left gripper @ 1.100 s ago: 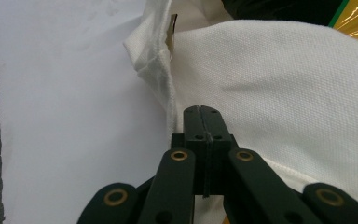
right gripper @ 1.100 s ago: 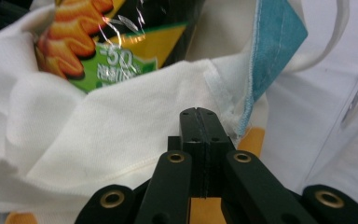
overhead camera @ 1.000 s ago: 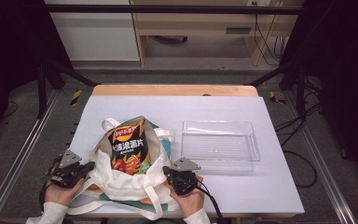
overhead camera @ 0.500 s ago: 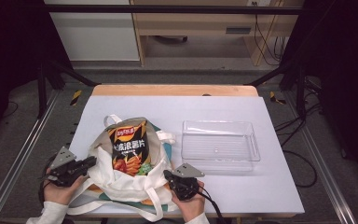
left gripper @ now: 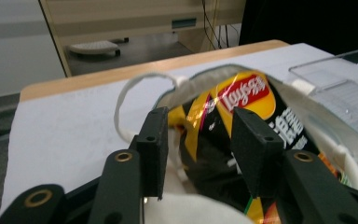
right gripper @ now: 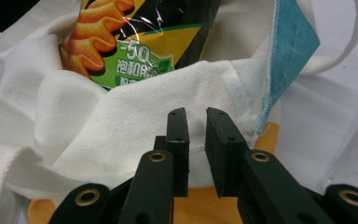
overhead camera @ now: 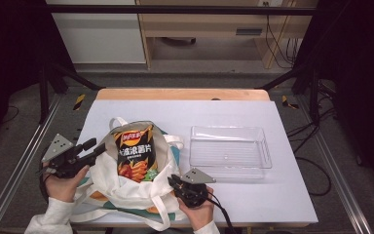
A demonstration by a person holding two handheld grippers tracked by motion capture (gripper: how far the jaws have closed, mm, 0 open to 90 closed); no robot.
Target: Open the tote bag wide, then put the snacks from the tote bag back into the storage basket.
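Chip bag: red "Lay's" logo near the top, seen in the left gripper view. Right gripper view: "-50" in white on the bag's green band, Chinese characters beneath, cut off. Large white Chinese characters run down the front in the high view.

My high view looks forward and down over the counter; both tongs views sit close, sharing the chip bag and tote.

The near-left part of the table is taken up by the tote bag and its upright chip bag. The right is blocked by the clear tray. Free passage is offered along the far strip.
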